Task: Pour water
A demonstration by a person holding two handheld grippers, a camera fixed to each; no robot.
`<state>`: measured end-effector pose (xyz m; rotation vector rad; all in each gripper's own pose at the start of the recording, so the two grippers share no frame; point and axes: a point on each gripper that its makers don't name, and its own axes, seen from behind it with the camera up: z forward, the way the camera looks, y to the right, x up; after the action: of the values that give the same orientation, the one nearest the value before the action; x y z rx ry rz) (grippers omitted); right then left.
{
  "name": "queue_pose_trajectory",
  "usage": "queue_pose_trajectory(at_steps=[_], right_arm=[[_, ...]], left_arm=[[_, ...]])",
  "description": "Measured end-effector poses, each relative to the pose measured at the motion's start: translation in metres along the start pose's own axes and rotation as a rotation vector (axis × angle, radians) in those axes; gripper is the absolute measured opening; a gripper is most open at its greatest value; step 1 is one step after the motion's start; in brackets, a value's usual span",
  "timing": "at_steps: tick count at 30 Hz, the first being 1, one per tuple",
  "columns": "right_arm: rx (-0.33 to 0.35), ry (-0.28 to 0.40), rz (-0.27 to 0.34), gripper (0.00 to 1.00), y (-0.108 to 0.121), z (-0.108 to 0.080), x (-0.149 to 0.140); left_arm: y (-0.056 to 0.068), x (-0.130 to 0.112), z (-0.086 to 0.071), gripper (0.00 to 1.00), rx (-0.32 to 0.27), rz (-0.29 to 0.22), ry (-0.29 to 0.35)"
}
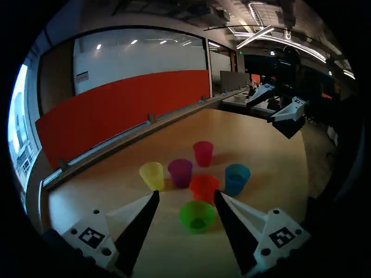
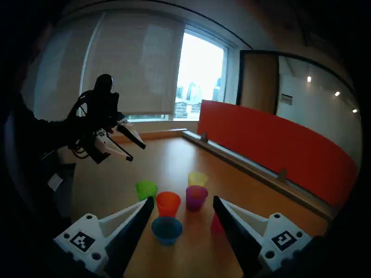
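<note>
Left gripper (image 1: pixel 186 192) and right gripper (image 2: pixel 183 200) — fingers spread wide — face six coloured plastic cups (image 1: pixel 204 186), lower centre of frame.

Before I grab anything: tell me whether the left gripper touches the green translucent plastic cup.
Apart. The right gripper view shows the left gripper in the air, a plain gap off the green plastic cup.

**Office surroundings of a wooden tabletop**

In the left gripper view, the wooden tabletop (image 1: pixel 264 143) is edged at 10 o'clock by a red divider panel (image 1: pixel 130 106). Ceiling light strips (image 1: pixel 259 34) glow at 1 o'clock. In the right gripper view, a bright window (image 2: pixel 200 78) sits at 12 o'clock, with a roller blind (image 2: pixel 134 65) at 11 o'clock.
</note>
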<state>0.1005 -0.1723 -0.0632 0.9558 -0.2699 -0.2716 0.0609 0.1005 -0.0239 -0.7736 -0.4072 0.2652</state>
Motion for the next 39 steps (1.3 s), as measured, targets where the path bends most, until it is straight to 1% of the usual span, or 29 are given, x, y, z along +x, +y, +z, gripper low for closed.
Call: queue_pose_trajectory(at_steps=[6, 15, 18, 23, 30, 39], right_arm=[[0.008, -0.026, 0.007, 0.99, -0.001, 0.006, -0.017], [0.028, -0.074, 0.018, 0.99, -0.006, 0.018, -0.045], [0.041, -0.093, 0.022, 1.00, -0.011, 0.022, -0.055], [0.050, -0.121, 0.019, 1.00, -0.017, 0.027, -0.070], [0.059, -0.155, 0.014, 1.00, -0.022, 0.033, -0.088], [0.071, -0.193, 0.007, 0.99, -0.028, 0.042, -0.107]], left_arm=[[0.007, -0.022, 0.007, 0.87, -0.029, -0.019, -0.044], [0.016, -0.057, 0.019, 0.87, -0.068, -0.006, -0.116], [0.021, -0.067, 0.023, 0.87, -0.086, -0.006, -0.136], [0.025, -0.083, 0.029, 0.87, -0.099, -0.013, -0.166], [0.027, -0.101, 0.037, 0.87, -0.104, -0.023, -0.203], [0.028, -0.118, 0.046, 0.87, -0.106, -0.039, -0.232]])
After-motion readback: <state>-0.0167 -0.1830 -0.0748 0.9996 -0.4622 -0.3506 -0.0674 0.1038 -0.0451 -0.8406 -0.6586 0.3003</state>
